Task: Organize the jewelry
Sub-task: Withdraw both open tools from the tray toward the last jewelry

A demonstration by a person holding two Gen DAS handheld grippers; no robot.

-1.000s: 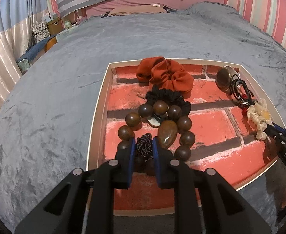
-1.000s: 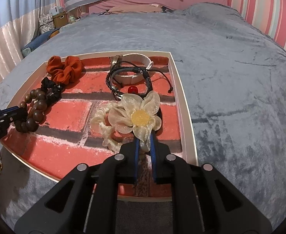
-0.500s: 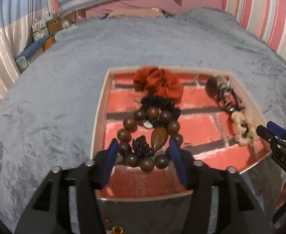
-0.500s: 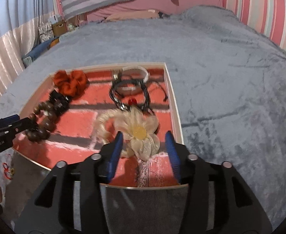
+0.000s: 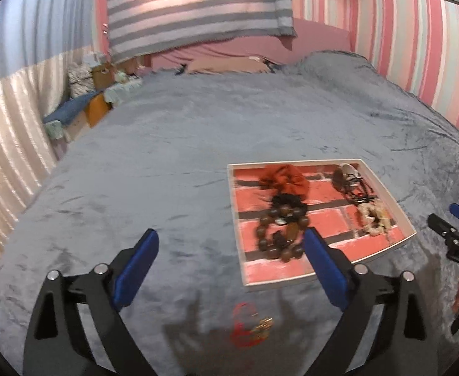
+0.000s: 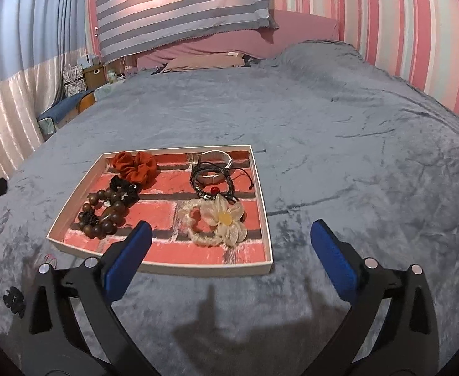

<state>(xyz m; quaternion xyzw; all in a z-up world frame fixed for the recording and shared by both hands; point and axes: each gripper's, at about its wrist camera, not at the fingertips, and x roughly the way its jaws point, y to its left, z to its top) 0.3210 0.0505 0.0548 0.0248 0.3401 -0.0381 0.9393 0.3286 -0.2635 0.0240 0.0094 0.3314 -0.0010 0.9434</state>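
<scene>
A white-rimmed tray with a red brick-pattern floor lies on the grey bed; it also shows in the left wrist view. In it lie a wooden bead bracelet, an orange scrunchie, a black scrunchie, dark cord bracelets and a cream flower hair tie. A red cord piece with a gold charm lies on the blanket in front of the tray. My left gripper is wide open and empty, drawn back from the tray. My right gripper is wide open and empty at the tray's near edge.
A small black item lies on the blanket at the lower left of the right wrist view. The grey blanket covers the bed. A striped pillow and pink headboard stand at the far end. Boxes and clutter sit left of the bed.
Both grippers opened, let go of the bead bracelet and the flower hair tie in the tray, and pulled back and up from it.
</scene>
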